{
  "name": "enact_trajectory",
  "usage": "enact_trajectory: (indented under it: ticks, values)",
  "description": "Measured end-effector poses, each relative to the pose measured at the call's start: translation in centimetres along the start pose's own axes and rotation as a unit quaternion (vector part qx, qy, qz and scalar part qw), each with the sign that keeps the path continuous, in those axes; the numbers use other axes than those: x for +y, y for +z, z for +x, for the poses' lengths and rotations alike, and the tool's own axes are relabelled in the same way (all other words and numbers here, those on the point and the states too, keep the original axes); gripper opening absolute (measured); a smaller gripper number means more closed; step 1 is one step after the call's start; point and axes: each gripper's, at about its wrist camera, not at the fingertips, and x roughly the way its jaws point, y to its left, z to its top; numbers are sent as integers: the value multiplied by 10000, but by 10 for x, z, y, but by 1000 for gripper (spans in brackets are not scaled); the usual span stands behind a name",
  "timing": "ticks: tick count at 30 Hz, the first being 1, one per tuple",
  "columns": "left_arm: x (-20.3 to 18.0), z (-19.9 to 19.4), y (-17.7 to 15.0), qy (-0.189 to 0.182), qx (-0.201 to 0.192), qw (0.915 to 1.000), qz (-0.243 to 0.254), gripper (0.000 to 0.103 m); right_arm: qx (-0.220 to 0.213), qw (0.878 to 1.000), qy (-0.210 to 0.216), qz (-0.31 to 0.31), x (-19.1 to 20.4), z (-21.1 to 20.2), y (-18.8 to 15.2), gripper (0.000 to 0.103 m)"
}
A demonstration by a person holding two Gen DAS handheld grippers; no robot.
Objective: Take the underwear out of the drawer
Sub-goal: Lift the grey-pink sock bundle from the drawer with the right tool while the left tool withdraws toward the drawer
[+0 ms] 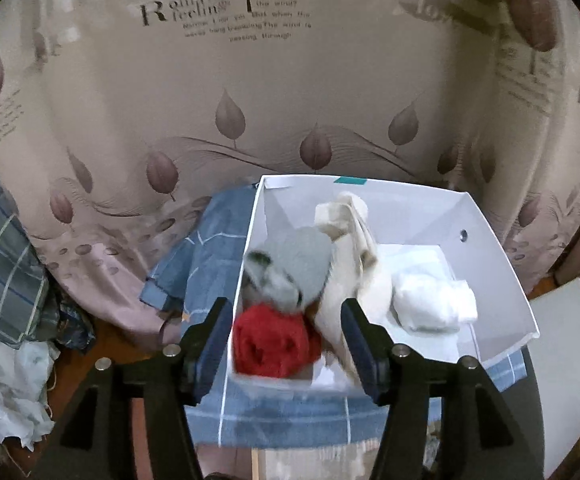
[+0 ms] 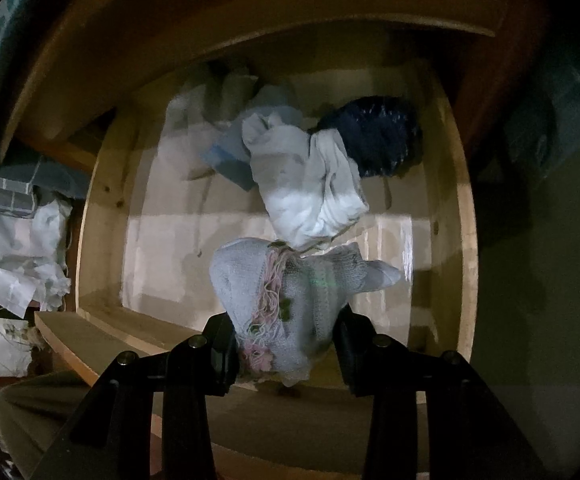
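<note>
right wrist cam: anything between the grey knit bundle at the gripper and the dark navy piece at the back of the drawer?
Yes, in the right wrist view a crumpled white garment lies between the grey knit bundle and the navy piece, touching both.

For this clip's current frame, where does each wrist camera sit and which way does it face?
Left wrist: on the left gripper, looking down along its open fingers into a white box holding a red bundle, grey bundle, cream cloth and white roll; patterned curtain behind.
Right wrist: on the right gripper, facing into the wooden drawer, fingers around a pale grey knitted piece; white garment and dark bundle beyond.
Shared: only checked blue fabric at each left edge; neither gripper sees the other.
</note>
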Motion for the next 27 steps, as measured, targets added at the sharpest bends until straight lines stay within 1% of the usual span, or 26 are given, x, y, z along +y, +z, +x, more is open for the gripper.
enact_trajectory:
  ticks: [2,4,6,7,10,11,13,14,16,18,19,21,22,24,27]
  values:
    - [2,-14,-16,-24,-102,9999,-16,58,-101,9999,-7,7,0,-4,1,37]
    - [4,-24,-31,27,-171,9998,-17,58,-216,9998,-28,-17,1,-9,2,37]
    - [6,-35,-52,202,-316,9993,59,58,-355,9993,-15,-86,4,-16,4,37]
    - [6,-40,-65,374,-371,9985,153,59,-398,9991,44,-137,6,-19,4,37]
    - [9,-41,-101,705,-410,9965,197,59,-529,9982,157,-227,11,-32,6,37]
    - [10,-39,-112,757,-409,9961,182,59,-570,9979,154,-250,13,-37,8,37]
    - [12,-29,-132,782,-278,9965,128,59,-630,9976,146,-242,16,-47,9,37]
    - [14,-19,-145,744,-153,9971,41,59,-659,9974,172,-238,18,-53,9,37]
    - [15,-5,-164,655,74,9978,-118,59,-725,9968,69,-341,23,-67,9,37]
    - [15,12,-182,592,288,9977,-165,59,-810,9958,116,-422,28,-86,10,37]
    - [15,20,-191,619,375,9973,-150,59,-845,9952,96,-477,32,-95,11,37]
    - [15,30,-201,758,386,9963,-121,59,-980,9932,13,-622,37,-114,13,37]
    - [16,34,-208,884,346,9955,-76,59,-1033,9923,-6,-690,40,-126,15,37]
    - [14,38,-214,1013,298,9944,-48,59,-1197,9898,16,-766,46,-154,21,37]
    - [15,41,-224,1094,220,9938,-33,59,-1477,9849,-40,-900,56,-193,31,37]
